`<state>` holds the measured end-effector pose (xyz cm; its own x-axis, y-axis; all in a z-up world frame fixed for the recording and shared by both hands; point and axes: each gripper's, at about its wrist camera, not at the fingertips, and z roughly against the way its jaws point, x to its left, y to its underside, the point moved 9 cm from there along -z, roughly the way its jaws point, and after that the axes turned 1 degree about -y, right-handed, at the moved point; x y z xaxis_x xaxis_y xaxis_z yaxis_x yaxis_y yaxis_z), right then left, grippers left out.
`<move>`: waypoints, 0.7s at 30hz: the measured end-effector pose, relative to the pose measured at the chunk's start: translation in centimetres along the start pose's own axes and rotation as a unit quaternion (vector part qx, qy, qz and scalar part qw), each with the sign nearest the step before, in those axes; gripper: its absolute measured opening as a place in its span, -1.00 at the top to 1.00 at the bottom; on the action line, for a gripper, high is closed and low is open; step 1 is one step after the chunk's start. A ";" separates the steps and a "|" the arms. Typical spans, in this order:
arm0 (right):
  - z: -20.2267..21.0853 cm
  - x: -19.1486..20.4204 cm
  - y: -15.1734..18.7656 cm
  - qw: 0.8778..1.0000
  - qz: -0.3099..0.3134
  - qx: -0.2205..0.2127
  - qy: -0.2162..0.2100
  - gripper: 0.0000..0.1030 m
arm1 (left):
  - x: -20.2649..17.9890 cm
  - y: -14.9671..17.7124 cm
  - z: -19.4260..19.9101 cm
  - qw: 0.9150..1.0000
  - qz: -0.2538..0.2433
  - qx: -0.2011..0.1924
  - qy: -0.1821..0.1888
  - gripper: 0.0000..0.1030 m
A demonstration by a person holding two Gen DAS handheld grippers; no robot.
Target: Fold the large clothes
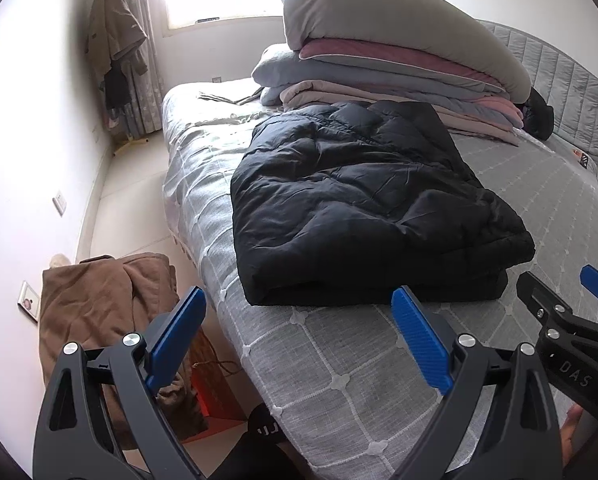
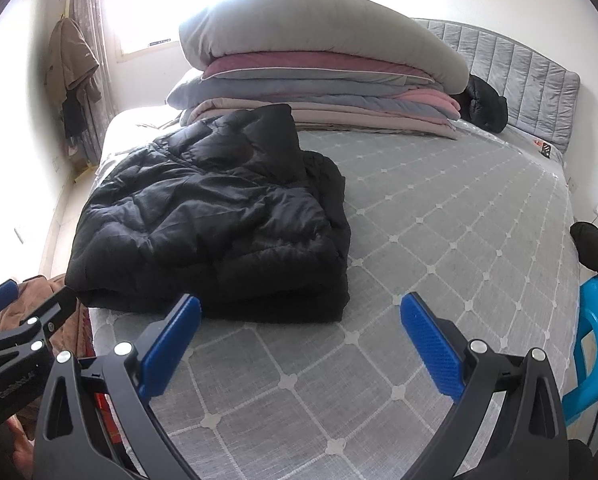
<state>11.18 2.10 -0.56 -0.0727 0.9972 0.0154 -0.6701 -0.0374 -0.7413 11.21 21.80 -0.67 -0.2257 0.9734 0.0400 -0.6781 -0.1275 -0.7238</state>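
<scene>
A black puffy down jacket (image 1: 363,208) lies folded into a thick rectangular bundle on the grey quilted bed (image 1: 339,368), near its left front corner. It also shows in the right wrist view (image 2: 219,224). My left gripper (image 1: 299,300) is open and empty, held just short of the jacket's near edge. My right gripper (image 2: 299,308) is open and empty, above the bed cover to the right of the jacket's near edge. The right gripper's fingers also show at the right edge of the left wrist view (image 1: 559,292).
A stack of folded quilts and a pillow (image 2: 319,80) fills the head of the bed, with another black garment (image 2: 485,104) beside it. A brown garment (image 1: 107,320) lies left of the bed. A blue stool (image 2: 591,340) stands at the right. Clothes hang on a rack (image 1: 115,48) by the window.
</scene>
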 end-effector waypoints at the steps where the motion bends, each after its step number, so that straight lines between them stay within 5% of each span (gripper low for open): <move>1: 0.0 0.0 0.0 1.000 0.001 0.000 0.000 -0.88 | 0.0 0.0 0.1 1.000 0.000 -0.001 0.000 -0.76; 21: -0.4 0.8 0.4 1.000 0.006 0.008 -0.002 -0.88 | -0.3 -0.1 0.3 1.000 -0.002 -0.002 0.004 -0.76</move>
<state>11.15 2.95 -1.17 -0.0835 0.9965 0.0093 -0.6810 -0.0502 -0.7306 11.16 21.51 -0.40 -0.2172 0.9754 0.0372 -0.6761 -0.1229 -0.7265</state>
